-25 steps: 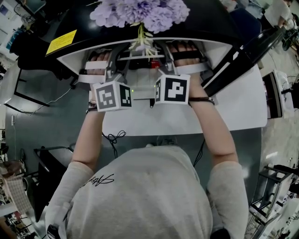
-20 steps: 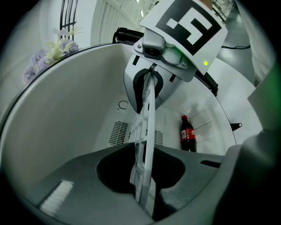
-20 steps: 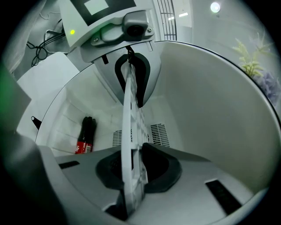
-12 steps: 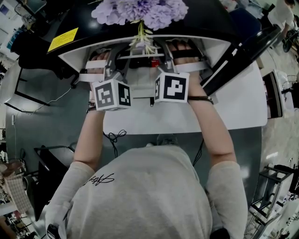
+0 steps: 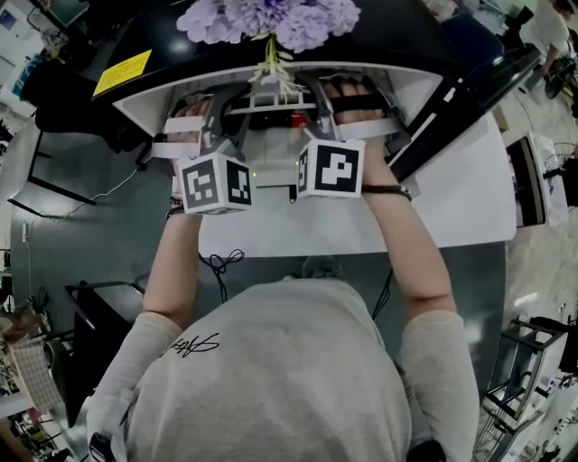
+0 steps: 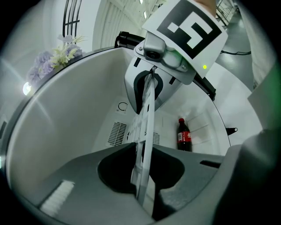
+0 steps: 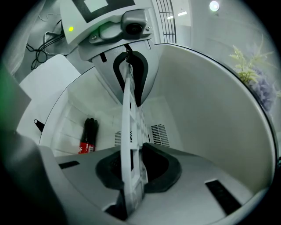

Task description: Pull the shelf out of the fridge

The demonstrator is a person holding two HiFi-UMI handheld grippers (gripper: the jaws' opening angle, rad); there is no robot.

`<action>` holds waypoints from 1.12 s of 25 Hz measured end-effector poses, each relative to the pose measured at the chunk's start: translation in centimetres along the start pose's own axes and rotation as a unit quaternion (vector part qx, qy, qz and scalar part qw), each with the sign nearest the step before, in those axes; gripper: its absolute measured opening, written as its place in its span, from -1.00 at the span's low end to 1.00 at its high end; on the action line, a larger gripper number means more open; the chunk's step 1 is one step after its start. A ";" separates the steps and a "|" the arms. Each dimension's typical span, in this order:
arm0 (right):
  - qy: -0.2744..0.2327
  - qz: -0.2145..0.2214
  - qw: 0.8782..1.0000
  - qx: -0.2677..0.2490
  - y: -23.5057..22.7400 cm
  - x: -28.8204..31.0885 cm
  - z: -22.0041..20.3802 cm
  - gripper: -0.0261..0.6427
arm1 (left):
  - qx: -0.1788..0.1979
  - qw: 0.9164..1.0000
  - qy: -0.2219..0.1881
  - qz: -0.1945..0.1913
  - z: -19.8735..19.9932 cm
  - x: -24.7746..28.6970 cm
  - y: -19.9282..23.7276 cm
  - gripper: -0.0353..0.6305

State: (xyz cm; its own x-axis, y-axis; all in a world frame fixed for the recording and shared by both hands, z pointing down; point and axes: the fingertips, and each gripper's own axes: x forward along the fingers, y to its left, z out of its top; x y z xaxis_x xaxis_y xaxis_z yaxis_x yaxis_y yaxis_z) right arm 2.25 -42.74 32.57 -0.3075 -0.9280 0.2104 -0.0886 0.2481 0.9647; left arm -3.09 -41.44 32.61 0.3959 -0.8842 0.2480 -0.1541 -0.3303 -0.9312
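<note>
Both jaws on the shelf at the fridge mouth: I have the left gripper [image 6: 142, 178] and the right gripper [image 7: 131, 176] reaching side by side into the open fridge [image 5: 153, 41]. The fridge stands on the white worktop [image 5: 452, 212], with a bunch of lilac flowers [image 5: 271, 18] on its top and its door [image 5: 470, 95] swung wide to my right. The left jaws have just been closing and now pinch the front edge of the white grid shelf [image 6: 147, 112]. The right jaws are likewise clamped on that same edge, a little further along. The shelf runs back from the two grips into the cabinet, and as far as I can judge it sits in its place, not yet drawn out to any extent. A cola bottle [image 6: 184, 135] stands at the back of the cabinet, clear of both grips. So the reach and the grasp look done. The pull itself is what remains: a level draw towards me, both hands together, so that the shelf does not skew against the side walls.
</note>
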 end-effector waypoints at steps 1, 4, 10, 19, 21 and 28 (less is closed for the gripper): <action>0.000 0.000 1.000 0.000 0.0 0.0 0.0 -0.78 | 0.001 1.000 0.001 -0.002 0.0 0.0 0.0 -0.76; 0.001 0.001 1.000 0.002 0.1 -0.1 0.0 -0.78 | 0.001 1.000 -0.001 -0.003 0.1 -0.2 -0.1 -0.76; 0.001 0.003 1.000 0.004 0.2 -0.5 0.1 -0.78 | 0.000 1.000 0.001 -0.001 0.2 -0.5 -0.2 -0.76; 0.005 0.002 1.000 0.004 0.3 -0.9 0.3 -0.78 | 0.002 1.000 0.001 -0.009 0.3 -0.9 -0.5 -0.76; 0.005 0.003 1.000 0.005 0.4 -1.0 0.3 -0.78 | 0.002 1.000 0.001 -0.010 0.3 -1.0 -0.6 -0.76; 0.006 0.000 1.000 0.003 0.3 -1.4 0.5 -0.78 | -0.001 1.000 0.001 -0.003 0.5 -1.4 -0.5 -0.76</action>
State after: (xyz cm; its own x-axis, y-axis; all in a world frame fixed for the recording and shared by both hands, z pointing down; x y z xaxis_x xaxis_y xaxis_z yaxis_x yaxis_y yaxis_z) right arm 2.22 -41.23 32.53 -0.2968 -0.9312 0.2115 -0.0938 0.2489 0.9640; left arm -3.17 -39.86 32.58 0.3960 -0.8822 0.2548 -0.1535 -0.3372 -0.9288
